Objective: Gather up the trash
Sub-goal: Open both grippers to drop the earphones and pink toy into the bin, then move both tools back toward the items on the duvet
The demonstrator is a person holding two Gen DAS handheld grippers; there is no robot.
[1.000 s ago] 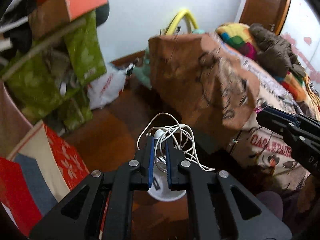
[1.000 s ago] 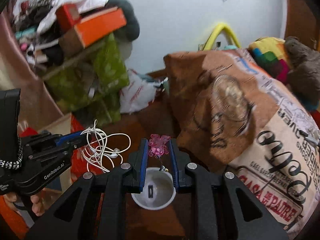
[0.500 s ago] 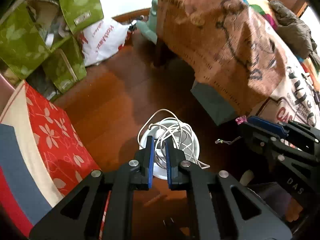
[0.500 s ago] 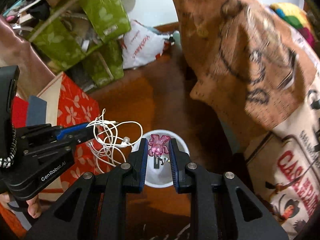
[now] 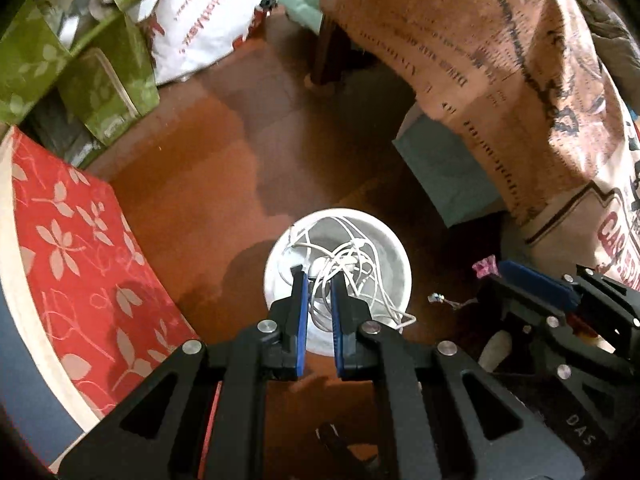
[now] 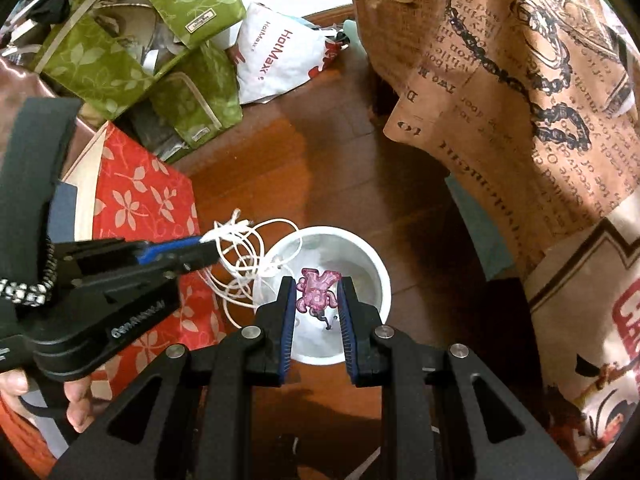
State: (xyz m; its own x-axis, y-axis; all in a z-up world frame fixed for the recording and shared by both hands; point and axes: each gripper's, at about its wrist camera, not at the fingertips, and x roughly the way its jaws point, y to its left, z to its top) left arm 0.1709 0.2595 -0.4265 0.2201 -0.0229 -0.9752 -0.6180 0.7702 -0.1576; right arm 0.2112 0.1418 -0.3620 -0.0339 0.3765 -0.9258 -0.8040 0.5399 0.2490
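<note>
A white round bin (image 5: 384,240) (image 6: 372,268) stands on the wooden floor below both grippers. My left gripper (image 5: 319,280) is shut on a tangle of white earphone cable (image 5: 352,260), held above the bin's mouth; the cable also shows in the right wrist view (image 6: 244,264). My right gripper (image 6: 317,290) is shut on a small pink plastic charm (image 6: 316,292) with a short chain hanging from it, also above the bin. The right gripper shows in the left wrist view (image 5: 520,276), to the right of the bin.
A red floral bag (image 5: 80,240) stands left of the bin. Green fabric boxes (image 6: 120,40) and a white HotMaxx bag (image 6: 280,56) lie at the back left. A bed with a brown printed cover (image 5: 500,60) rises on the right.
Both grippers have tilted down and come lower and closer over the bin, each keeping its load. The bin now looks larger in both views.
</note>
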